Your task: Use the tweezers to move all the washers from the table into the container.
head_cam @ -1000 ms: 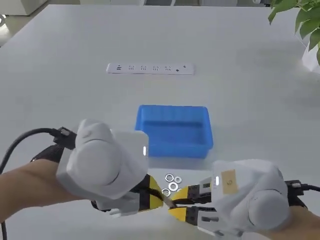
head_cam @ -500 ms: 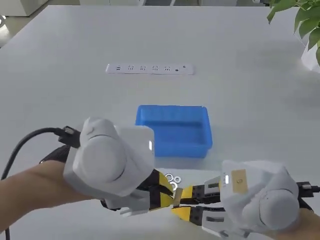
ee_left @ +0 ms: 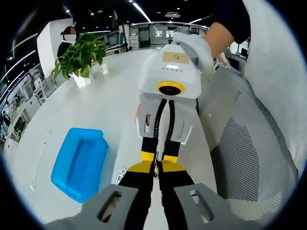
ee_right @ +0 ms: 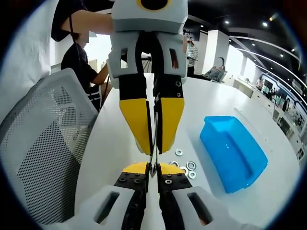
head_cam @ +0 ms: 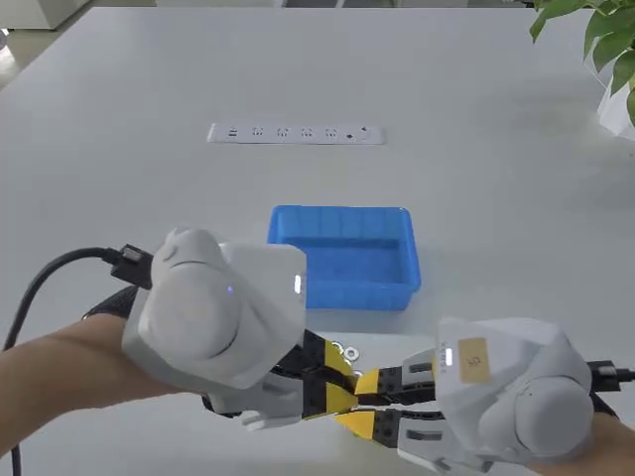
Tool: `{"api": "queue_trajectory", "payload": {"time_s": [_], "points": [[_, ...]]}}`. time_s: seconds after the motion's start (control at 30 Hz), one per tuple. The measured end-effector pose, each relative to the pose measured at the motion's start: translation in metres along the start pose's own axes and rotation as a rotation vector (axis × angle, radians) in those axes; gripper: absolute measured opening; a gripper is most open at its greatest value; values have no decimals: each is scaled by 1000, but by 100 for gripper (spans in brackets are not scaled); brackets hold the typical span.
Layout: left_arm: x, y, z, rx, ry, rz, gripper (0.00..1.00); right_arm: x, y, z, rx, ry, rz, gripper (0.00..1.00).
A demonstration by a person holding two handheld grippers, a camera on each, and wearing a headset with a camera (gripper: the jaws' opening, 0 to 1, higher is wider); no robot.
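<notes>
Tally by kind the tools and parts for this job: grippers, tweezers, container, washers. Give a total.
grippers: 2, the left gripper and the right gripper
tweezers: 1
container: 1
washers: 5, as far as the right gripper view lets me count
Total: 9

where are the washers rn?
Head view: washers lie on the table just before the near wall of the blue container, beside the meeting jaws. Right gripper view: right of the jaws.
</notes>
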State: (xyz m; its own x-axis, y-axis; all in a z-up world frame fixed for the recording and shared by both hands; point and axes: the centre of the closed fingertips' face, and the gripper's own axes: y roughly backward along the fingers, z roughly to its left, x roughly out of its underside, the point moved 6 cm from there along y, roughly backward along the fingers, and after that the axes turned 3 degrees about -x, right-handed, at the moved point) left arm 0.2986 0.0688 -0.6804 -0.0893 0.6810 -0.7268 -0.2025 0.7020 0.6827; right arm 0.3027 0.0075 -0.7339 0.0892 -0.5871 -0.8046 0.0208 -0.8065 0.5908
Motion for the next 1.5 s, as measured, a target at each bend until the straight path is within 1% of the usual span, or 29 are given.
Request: {"api": "queue_trajectory", "payload": {"time_s": [0.13, 0.17, 0.2, 0.27, 0.37, 0.47, 0.53, 0.7, 0.93, 1.03, 1.13, 1.2, 1.3, 1.4, 1.5], "points": [[-1, 0, -1, 14, 10, -12, 8, 1, 1, 1, -4, 11, 3, 7], [-1, 0, -2, 15, 10, -13, 8, 0, 1, 2, -3, 22, 10, 7], [-1, 0, -2, 13, 8, -14, 7, -1, 0, 2, 4, 52, 26, 7], [-1, 0, -2, -3, -8, -17, 7, -2, 0, 1, 11, 63, 35, 7], [-1, 5, -3, -26, 26, -46, 7, -3, 0, -1, 12, 44, 22, 7], [-1, 9, -3, -41, 40, -60, 7, -3, -1, 1, 9, 43, 22, 7], [-1, 9, -4, -46, 30, -58, 7, -3, -2, 1, 7, 39, 25, 7], [-1, 10, -4, -49, 34, -64, 7, -3, -2, 2, 4, 33, 21, 8], [-2, 13, -4, -32, 31, -68, 6, -7, -3, 3, 1, 50, 18, 9], [0, 16, -4, -16, 27, -70, 6, -8, -5, 3, 2, 46, 12, 10], [2, 17, -2, -17, 32, -68, 6, -8, -8, 2, 6, 47, 12, 11], [2, 17, -2, -22, 22, -66, 6, -9, -8, 1, 11, 44, 12, 11], [2, 19, 0, -27, 18, -71, 6, -10, -9, -2, 11, 21, 8, 12], [1, 21, 3, -37, 22, -77, 6, -10, -8, -2, 12, -3, 1, 16], [1, 22, 7, -44, 21, -72, 6, -6, -8, -3, 20, -5, 11, 19]]}}
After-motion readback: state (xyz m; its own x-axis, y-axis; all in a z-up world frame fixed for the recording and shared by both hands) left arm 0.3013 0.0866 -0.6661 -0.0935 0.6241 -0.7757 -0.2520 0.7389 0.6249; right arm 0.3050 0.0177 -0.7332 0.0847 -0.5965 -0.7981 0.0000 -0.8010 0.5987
